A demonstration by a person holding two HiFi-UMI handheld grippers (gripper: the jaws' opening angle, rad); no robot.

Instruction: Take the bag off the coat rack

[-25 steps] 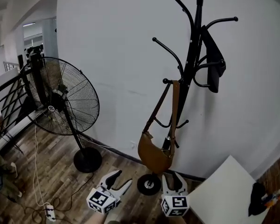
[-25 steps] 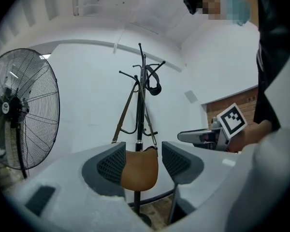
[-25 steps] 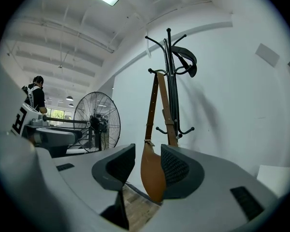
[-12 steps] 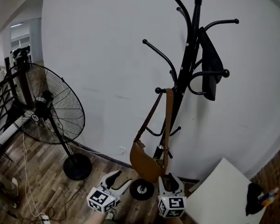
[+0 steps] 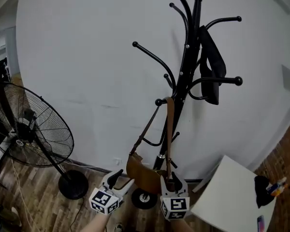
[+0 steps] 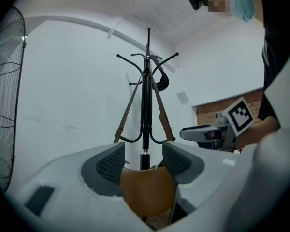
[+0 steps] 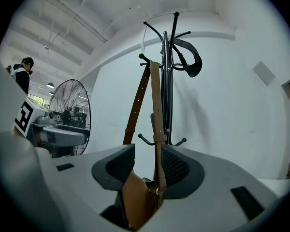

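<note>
Your left hand-held gripper (image 5: 123, 179) and right hand-held gripper (image 5: 173, 182) each stood with jaws apart, clamping nothing. The brown bag (image 5: 143, 172) hung by its strap (image 5: 169, 129) from the coat rack (image 5: 185, 64), close before both.

left hand-held gripper (image 5: 123, 178), right hand-held gripper (image 5: 172, 181) closer to bag (image 5: 141, 170)

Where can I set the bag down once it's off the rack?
The white table right of the coat rack is mostly bare; only a few small things lie along its right edge. The wood floor between the fan's base and the rack's foot is open too. Around the hanging bag it is tight.
</note>
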